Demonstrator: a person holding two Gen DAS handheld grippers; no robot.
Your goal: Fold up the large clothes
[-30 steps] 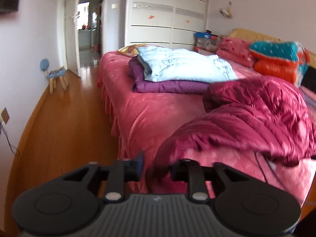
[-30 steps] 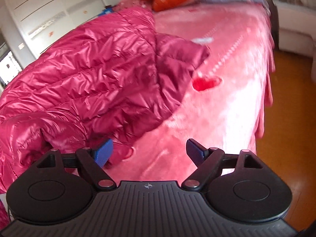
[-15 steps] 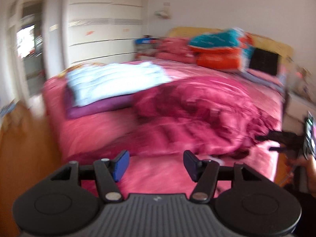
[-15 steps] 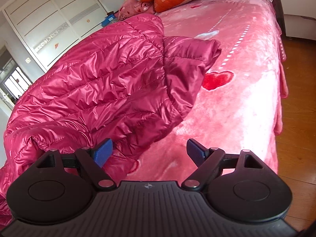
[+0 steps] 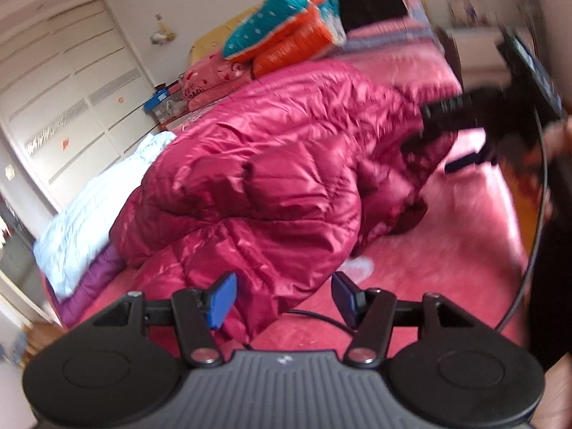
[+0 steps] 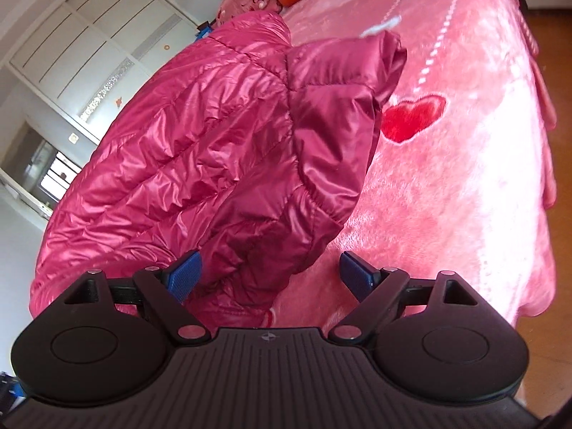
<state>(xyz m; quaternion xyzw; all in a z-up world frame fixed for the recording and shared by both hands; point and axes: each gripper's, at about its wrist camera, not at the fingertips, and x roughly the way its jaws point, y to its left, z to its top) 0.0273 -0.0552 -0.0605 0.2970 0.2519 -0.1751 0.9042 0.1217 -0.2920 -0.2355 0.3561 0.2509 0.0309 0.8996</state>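
While the right wrist view shows the crimson puffer jacket [image 6: 221,136] heaped on the bed's pink blanket [image 6: 464,178] beside a red heart motif [image 6: 411,118], only the left wrist view takes in the right gripper [image 5: 447,139] — blurred, at the jacket's far edge — and the folded pale-blue coat [image 5: 93,207] lying on a purple one [image 5: 96,279] past it. The left gripper [image 5: 282,298] has its jaws about half apart after just opening, nothing clamped, jacket hem and a black cable [image 5: 314,316] lying ahead of them; the right gripper's jaws gape wide, also empty, a jacket fold just before them. Bright pillows [image 5: 286,10] pile at the headboard, with a white wardrobe [image 6: 100,50] behind and wooden floor [image 6: 557,71] alongside.
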